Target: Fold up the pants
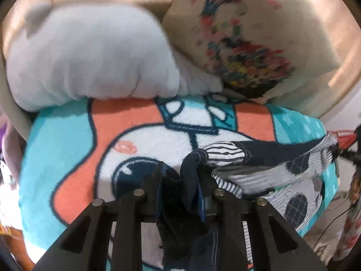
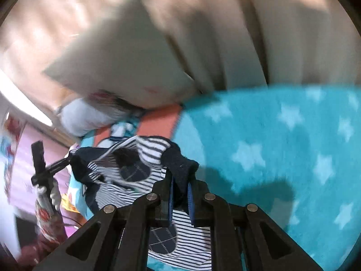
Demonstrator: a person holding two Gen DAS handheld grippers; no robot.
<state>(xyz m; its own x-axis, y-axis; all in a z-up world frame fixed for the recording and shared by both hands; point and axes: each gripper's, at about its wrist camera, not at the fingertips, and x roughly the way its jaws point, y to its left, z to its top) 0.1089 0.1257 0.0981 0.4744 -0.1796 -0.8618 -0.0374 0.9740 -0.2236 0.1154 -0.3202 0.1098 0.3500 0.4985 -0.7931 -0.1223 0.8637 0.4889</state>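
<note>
The pants (image 1: 259, 169) are navy and white striped with dark round patches and a navy waistband. They hang stretched between my two grippers above a cartoon blanket (image 1: 67, 140). My left gripper (image 1: 180, 180) is shut on a navy edge of the pants. My right gripper (image 2: 180, 185) is shut on the navy band (image 2: 178, 160) at the other end; the striped cloth (image 2: 126, 169) sags to its left. The left gripper (image 2: 56, 164) also shows in the right wrist view, at the far end of the pants. Both views are motion-blurred.
A white plush pillow (image 1: 90, 63) and a cream cushion with a colourful print (image 1: 237, 45) lie at the head of the bed. The blanket is teal with stars (image 2: 282, 146) to the right. A beige padded headboard (image 2: 248, 33) stands behind.
</note>
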